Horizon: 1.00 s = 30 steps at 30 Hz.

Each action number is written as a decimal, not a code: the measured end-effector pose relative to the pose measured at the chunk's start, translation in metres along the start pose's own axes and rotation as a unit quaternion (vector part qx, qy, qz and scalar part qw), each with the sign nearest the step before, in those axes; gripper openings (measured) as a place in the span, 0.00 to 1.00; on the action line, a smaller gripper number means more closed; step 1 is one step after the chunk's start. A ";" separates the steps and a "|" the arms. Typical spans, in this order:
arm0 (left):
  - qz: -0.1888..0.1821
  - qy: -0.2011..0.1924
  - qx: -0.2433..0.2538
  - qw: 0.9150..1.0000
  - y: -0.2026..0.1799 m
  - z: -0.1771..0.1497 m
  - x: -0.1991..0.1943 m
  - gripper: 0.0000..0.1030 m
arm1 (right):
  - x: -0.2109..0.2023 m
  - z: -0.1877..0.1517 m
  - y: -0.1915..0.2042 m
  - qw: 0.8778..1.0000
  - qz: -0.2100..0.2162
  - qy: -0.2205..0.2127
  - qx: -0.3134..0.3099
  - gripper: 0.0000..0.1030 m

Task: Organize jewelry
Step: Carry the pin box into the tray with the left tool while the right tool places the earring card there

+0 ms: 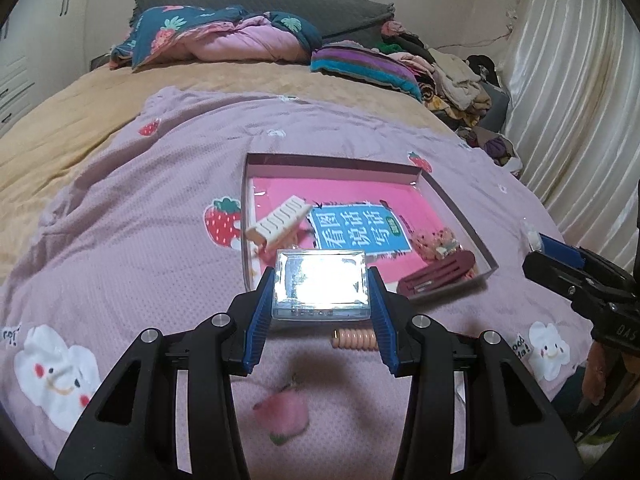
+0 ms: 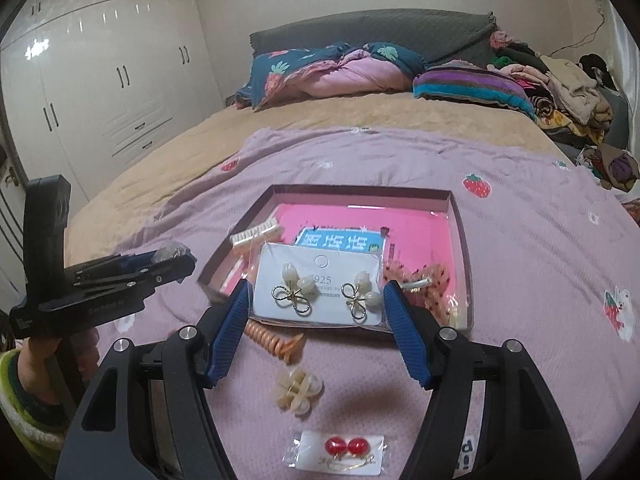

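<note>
Left gripper [image 1: 320,300] pinching clear case [image 1: 320,282], contents lost in glare; right gripper [image 2: 316,312] clamping earring card [image 2: 320,288].

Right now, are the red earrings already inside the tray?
No, the red earrings on their card lie on the pink blanket, outside the tray.

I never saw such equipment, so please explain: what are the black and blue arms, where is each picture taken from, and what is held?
They are two hand-held grippers, each with a camera looking along its fingers. The left view shows the left gripper clamping a clear plastic box. The right view shows the right gripper holding a card of flower earrings. Below, on the pink bedspread, lie an open tray, a coiled hair tie and red earrings.
</note>
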<state>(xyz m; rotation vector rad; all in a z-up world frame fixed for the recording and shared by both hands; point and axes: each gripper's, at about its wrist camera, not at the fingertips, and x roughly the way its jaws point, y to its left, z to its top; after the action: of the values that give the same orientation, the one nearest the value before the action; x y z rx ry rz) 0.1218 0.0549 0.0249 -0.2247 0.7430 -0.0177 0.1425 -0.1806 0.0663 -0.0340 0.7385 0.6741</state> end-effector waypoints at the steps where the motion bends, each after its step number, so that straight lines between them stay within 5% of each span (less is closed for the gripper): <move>1: 0.001 -0.001 0.000 1.000 0.000 0.002 0.001 0.35 | 0.001 0.002 -0.001 1.000 -0.001 -0.001 0.001 0.64; 18: -0.015 0.019 0.016 1.000 -0.021 0.029 0.039 0.35 | 0.019 0.029 -0.042 0.999 -0.039 -0.003 0.030 0.64; 30: -0.025 0.084 0.017 0.996 -0.035 0.036 0.096 0.35 | 0.048 0.028 -0.071 0.996 -0.058 0.032 0.056 0.64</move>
<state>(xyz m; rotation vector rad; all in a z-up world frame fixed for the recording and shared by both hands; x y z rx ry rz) 0.2194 0.0184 -0.0060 -0.2121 0.9029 -0.0976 0.2266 -0.2029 0.0425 0.0038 0.8290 0.5223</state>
